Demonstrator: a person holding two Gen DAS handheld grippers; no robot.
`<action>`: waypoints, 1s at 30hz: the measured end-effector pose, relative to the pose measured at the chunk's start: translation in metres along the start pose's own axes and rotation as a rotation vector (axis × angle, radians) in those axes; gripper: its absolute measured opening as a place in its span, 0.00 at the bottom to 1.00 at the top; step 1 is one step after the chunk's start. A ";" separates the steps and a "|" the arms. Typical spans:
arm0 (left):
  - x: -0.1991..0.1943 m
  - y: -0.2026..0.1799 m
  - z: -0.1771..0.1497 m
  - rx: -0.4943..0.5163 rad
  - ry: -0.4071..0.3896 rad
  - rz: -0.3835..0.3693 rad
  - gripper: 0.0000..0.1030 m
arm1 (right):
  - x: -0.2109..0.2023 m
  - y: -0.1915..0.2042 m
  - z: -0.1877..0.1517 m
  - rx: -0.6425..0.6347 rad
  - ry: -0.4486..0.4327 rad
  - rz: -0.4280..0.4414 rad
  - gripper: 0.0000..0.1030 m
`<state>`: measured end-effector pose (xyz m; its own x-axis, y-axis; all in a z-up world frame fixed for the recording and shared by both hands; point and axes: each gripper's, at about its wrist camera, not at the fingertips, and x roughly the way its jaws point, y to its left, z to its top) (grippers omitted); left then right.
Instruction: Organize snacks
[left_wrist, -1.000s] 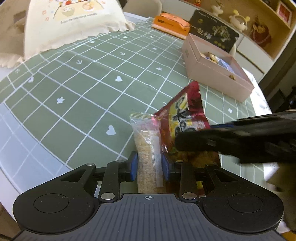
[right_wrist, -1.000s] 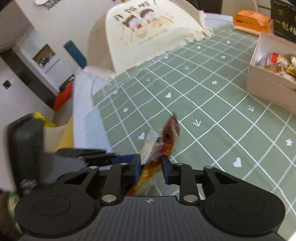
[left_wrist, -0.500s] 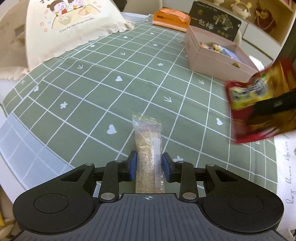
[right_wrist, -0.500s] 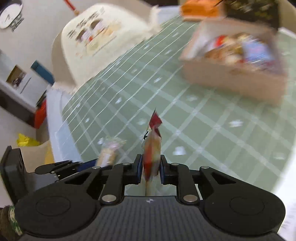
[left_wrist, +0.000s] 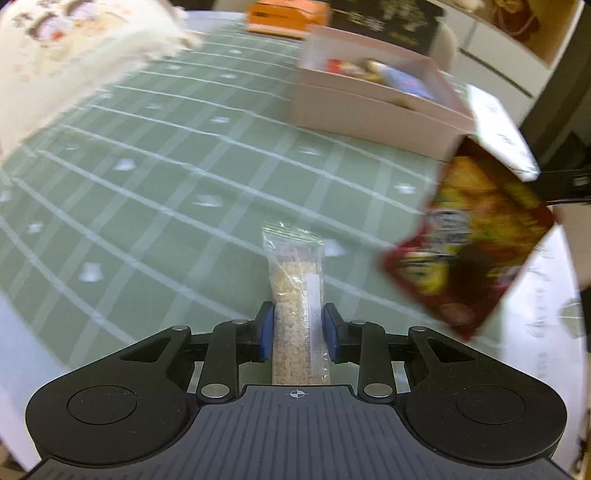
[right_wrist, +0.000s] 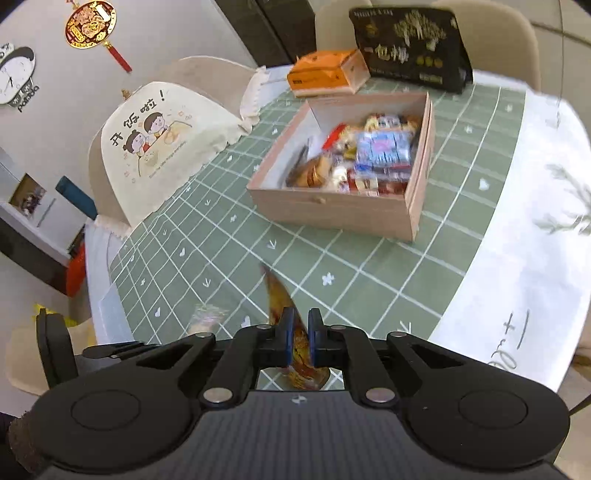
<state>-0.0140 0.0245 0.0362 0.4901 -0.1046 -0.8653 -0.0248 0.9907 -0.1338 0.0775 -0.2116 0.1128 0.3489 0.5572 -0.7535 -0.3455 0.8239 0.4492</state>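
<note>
Both snacks are mid-carry: the left tool (left_wrist: 297, 325) is clamped on a clear cereal bar (left_wrist: 295, 291), the right tool (right_wrist: 299, 341) on a red packet (right_wrist: 286, 314), both above the surface's near edge; next, drop them into the pink box (right_wrist: 332, 210) toward the far edge

The open box (right_wrist: 343, 206) stands on the table (right_wrist: 332, 280), with many snack packets (right_wrist: 373, 158) lying inside it. Behind the box sit a carton (right_wrist: 327, 72) and, to the right of that, a flat packet (right_wrist: 410, 44). Left of the box rests a domed food cover (right_wrist: 162, 144). In front of the box, above the table, the right claw (right_wrist: 299, 341) grips a snack bag (left_wrist: 469, 243); left of it the left claw (left_wrist: 297, 332) grips a grain bar (left_wrist: 295, 291), probably lifted clear.
</note>
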 end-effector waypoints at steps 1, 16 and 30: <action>0.002 -0.010 0.000 0.018 -0.001 -0.002 0.31 | 0.005 -0.006 -0.001 0.006 0.009 0.016 0.08; -0.014 0.012 0.012 -0.040 -0.075 0.003 0.31 | 0.056 -0.022 -0.036 0.165 0.141 -0.071 0.62; -0.026 0.070 0.003 -0.130 -0.093 -0.062 0.31 | 0.128 0.059 -0.037 0.115 0.007 -0.485 1.00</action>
<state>-0.0261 0.0967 0.0504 0.5723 -0.1512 -0.8060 -0.1012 0.9623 -0.2524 0.0699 -0.0957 0.0247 0.4395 0.1066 -0.8919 -0.0468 0.9943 0.0958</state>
